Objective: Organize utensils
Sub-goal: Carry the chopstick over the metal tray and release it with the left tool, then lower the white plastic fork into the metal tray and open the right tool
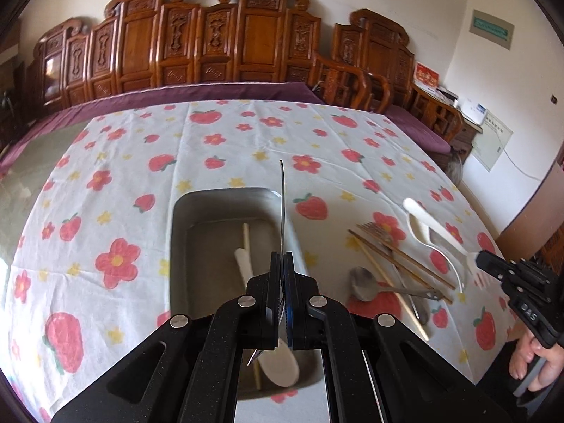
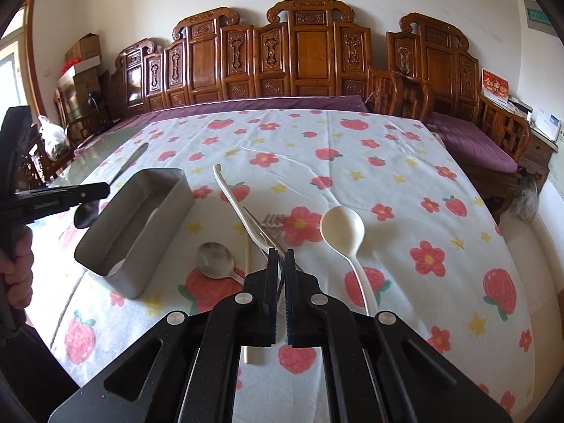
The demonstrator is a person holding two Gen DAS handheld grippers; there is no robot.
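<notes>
Well, roughly midway by the look of it, maybe a little short of that. Already down inside the metal tray (image 1: 176, 246): a white spoon (image 1: 243, 266) and a pale chopstick (image 1: 245, 238), lying lengthwise along the bottom. Hovering right above that tray, left tool (image 1: 282, 257), squeezed tight on a thin metal utensil (image 1: 282, 208), seen edge-on from its own camera and reading as a dark spoon from the other side. Not yet released, and not touching the tray floor as far as can be told. Over on the other side, right tool (image 2: 281, 252), pinched nearly closed on the handle of a long white utensil (image 2: 239, 204), far end pointing away toward the tray. Hard to say whether lifted clear of the cloth or resting on it.

Still out on the desk (image 1: 211, 155), beside the tray: a metal spoon (image 2: 215, 259), a fork (image 2: 271, 219), a pair of brown chopsticks (image 1: 405, 262), one more pale stick (image 1: 409, 311), and a big white ladle-shaped spoon (image 2: 342, 225) lying bowl-up, a little apart from the heap. So: two pieces stowed, two in hand, some five or six to go. Probably next, judging from here: dropping the left load into the tray, then bringing the white one across
</notes>
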